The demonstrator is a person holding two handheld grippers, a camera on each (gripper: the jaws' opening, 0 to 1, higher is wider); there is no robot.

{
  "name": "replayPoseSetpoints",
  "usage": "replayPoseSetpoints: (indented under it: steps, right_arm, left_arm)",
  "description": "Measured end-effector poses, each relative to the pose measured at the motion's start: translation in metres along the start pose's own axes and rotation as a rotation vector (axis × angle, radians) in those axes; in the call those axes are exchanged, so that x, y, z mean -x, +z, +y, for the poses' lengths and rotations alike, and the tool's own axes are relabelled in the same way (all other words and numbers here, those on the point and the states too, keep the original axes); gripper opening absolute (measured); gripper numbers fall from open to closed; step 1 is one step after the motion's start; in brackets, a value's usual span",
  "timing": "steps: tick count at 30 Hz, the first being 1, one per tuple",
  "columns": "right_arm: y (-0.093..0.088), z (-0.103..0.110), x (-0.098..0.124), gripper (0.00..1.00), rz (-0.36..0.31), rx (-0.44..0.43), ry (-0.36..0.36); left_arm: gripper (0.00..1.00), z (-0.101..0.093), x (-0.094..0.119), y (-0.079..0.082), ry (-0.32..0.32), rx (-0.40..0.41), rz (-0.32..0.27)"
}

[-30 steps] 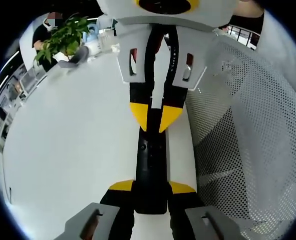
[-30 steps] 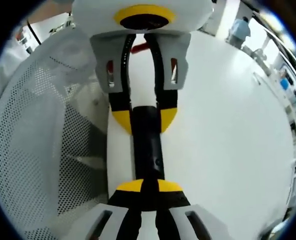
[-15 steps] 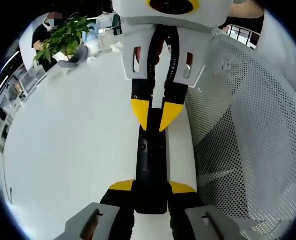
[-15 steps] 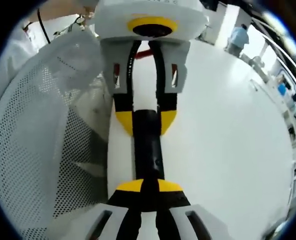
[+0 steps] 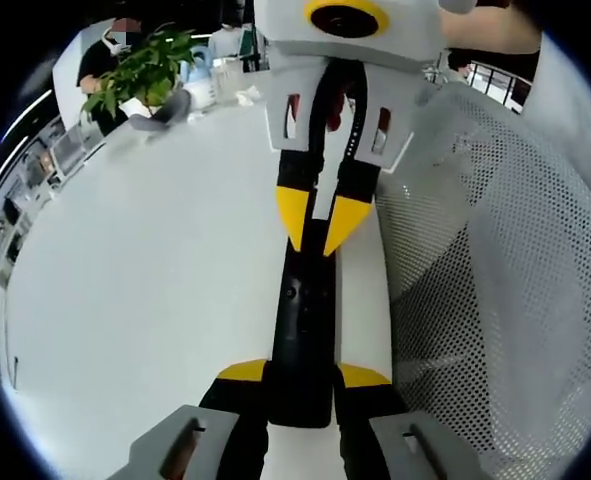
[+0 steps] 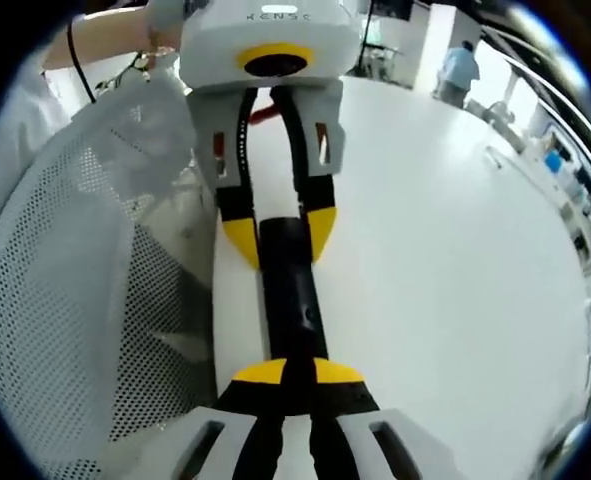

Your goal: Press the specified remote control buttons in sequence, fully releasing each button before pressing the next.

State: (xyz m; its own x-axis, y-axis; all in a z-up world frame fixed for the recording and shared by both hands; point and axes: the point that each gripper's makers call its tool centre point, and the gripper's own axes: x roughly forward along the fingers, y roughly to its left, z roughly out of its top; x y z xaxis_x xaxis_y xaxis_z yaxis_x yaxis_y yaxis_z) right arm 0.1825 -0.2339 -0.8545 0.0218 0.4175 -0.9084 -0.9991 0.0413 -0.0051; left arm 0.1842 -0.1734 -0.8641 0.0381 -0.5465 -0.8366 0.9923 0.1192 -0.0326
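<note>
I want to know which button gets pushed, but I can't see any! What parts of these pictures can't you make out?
- Button labels on the black remote: too small and dark in both views.
- The remote's near end, left gripper view: covered by the left gripper.
- Its other end, right gripper view: covered by the right gripper.
- What sits behind the white mesh panel: blurred by the holes.

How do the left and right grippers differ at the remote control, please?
The left gripper clamps the remote control by its sides, jaws apart; the right gripper has jaws nearly closed, tips at its top face. Left gripper and right gripper take opposite ends. Both have yellow tips.
</note>
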Motion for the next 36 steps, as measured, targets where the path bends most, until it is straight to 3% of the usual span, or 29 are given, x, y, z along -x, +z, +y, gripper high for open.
replayPoseSetpoints:
  steps: [6,8,13,16,21,24,28,36]
  right_arm:
    - [-0.0004,0.0012,-0.0025,0.05,0.099,0.076,0.016]
    - [-0.0008,0.0003,-0.0022,0.04,0.102,0.012,0.025]
    - [-0.0023,-0.0003,-0.0001,0.05,0.046,-0.017,0.027]
    - [-0.0011,-0.0004,-0.001,0.05,0.05,-0.016,0.024]
    - [-0.0009,-0.0003,-0.0009,0.05,0.059,-0.026,0.015]
    - [-0.0022,0.0003,0.0001,0.05,0.017,-0.02,-0.007]
    - [-0.0019,-0.0014,0.0007,0.05,-0.037,-0.071,-0.012]
    - [-0.0012,-0.0013,0.0012,0.05,-0.054,-0.079,-0.01]
  left_arm:
    - [0.25,-0.0011,-0.0003,0.001,0.013,0.01,-0.038]
    - [0.25,-0.0008,-0.0004,0.001,0.02,0.009,-0.051]
    - [0.25,0.0007,-0.0002,0.0026,0.027,0.021,-0.121]
    - [0.25,0.0,-0.0002,0.0031,0.043,0.037,-0.144]
    - [0.25,0.0003,0.0001,0.0035,0.04,0.039,-0.162]
    - [0.25,0.0002,0.0003,0.0033,0.033,0.035,-0.174]
    - [0.25,-0.0002,-0.0002,0.0035,0.029,0.031,-0.179]
    - [0.25,0.0001,-0.0002,0.0044,0.022,0.023,-0.172]
